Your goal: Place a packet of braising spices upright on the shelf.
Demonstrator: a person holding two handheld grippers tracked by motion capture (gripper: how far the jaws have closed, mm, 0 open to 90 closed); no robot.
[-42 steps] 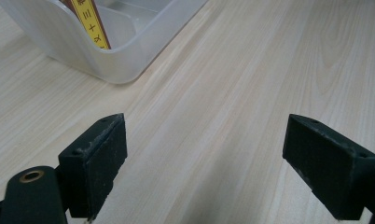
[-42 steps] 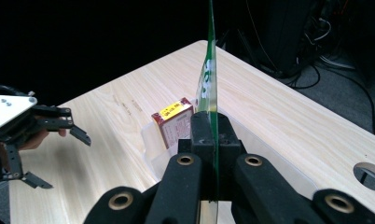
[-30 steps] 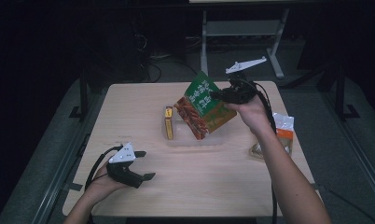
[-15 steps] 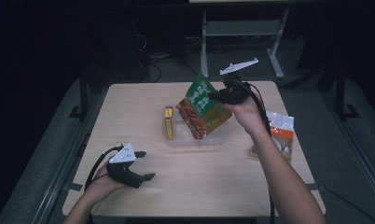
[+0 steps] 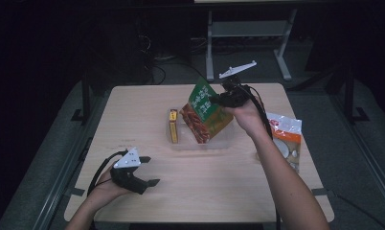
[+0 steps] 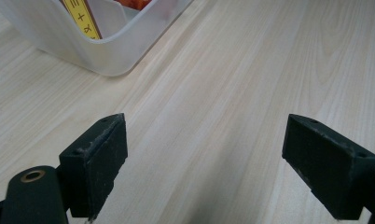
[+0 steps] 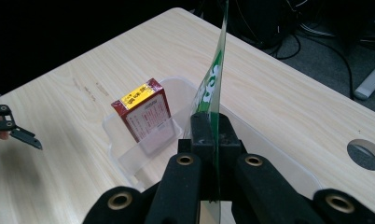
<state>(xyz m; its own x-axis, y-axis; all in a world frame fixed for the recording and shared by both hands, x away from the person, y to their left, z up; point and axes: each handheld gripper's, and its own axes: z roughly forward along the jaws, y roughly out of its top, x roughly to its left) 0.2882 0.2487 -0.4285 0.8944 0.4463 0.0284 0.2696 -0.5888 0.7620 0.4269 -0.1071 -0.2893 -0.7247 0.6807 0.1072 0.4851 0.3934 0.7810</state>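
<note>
The right gripper (image 5: 218, 99) has its jaws pressed together on the top edge of the green-and-red snack bag (image 5: 206, 112), which hangs from that pinch, tilted, with its lower end down inside the clear plastic bin (image 5: 219, 143) in the middle of the table (image 5: 133, 110). Holding it by the thin seal at the top looks sensible to me: the bag dangles freely and can be steered into the open part of the bin without crushing what is inside. In the right gripper view the bag's edge rises straight up between the closed jaws, and the red-and-yellow box (image 7: 142, 114) stands upright in the bin's far compartment, so the bag seems meant for the roomier section beside it. The left gripper (image 5: 146, 171) rests low near the front edge of the table, jaws spread wide and holding nothing, well apart from the bin; I'd guess it is simply waiting. Another packet (image 5: 286, 139) lies at the table's right side, beside the person's right forearm.
</note>
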